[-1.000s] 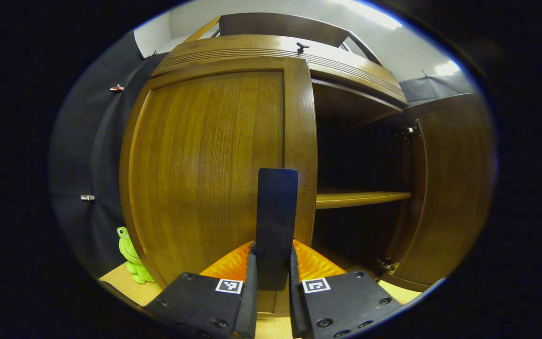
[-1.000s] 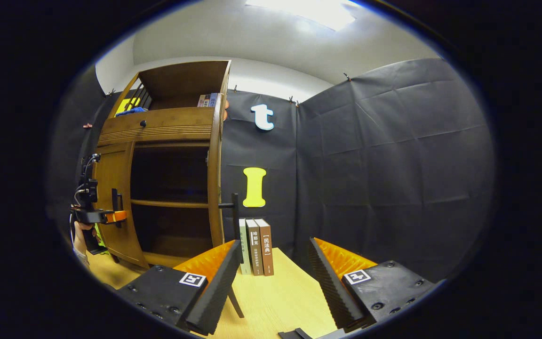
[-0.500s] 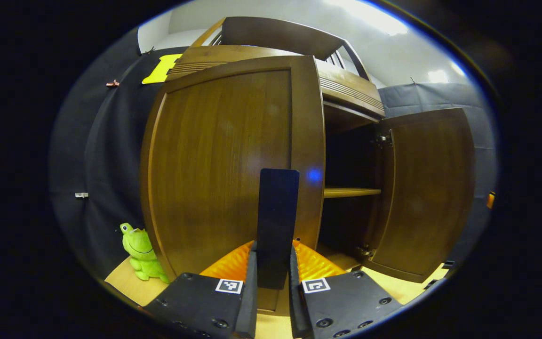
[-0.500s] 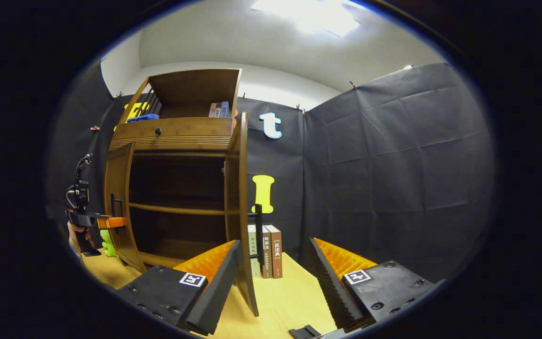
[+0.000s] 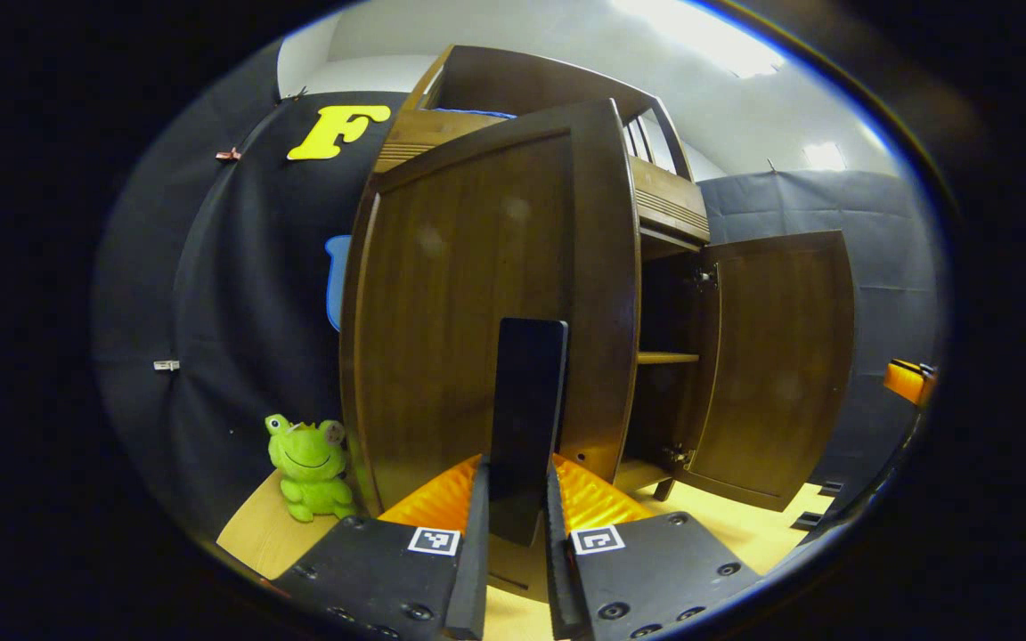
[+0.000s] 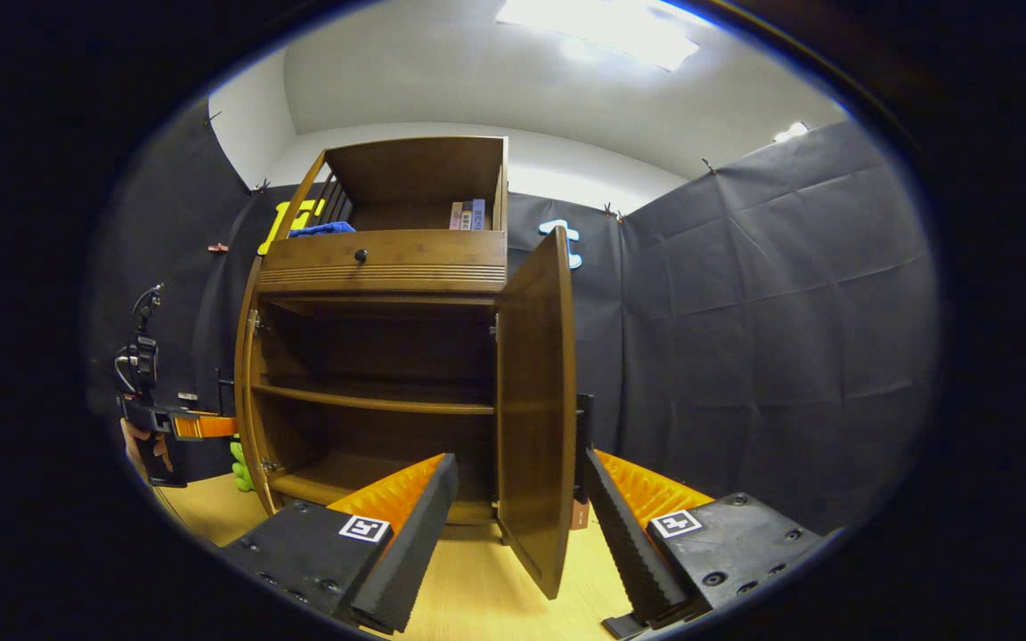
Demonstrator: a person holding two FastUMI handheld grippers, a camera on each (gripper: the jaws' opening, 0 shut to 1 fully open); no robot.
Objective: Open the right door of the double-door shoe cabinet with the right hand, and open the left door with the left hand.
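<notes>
The brown shoe cabinet (image 6: 379, 267) stands with both doors swung out. In the left gripper view the left door (image 5: 468, 303) faces me, and my left gripper (image 5: 516, 525) is shut on its dark upright handle (image 5: 526, 401). Beyond it the right door (image 5: 776, 365) hangs wide open. In the right gripper view the right door (image 6: 535, 409) stands edge-on between the spread fingers of my right gripper (image 6: 517, 507), which is open and touches nothing. Its dark handle (image 6: 584, 423) peeks out behind the door. A hand holds the left gripper (image 6: 197, 425) at the left door's edge (image 6: 241, 392).
A green frog toy (image 5: 308, 463) sits on the wooden floor left of the cabinet. Inside are a shelf (image 6: 370, 402) and a dark interior. Above the doors is a drawer with a knob (image 6: 357, 255); books (image 6: 468, 214) and a blue cloth (image 6: 321, 229) lie on top.
The left door has swung further open with my left gripper holding its handle. The right gripper view has shifted, so the open right door now stands between its fingers.
</notes>
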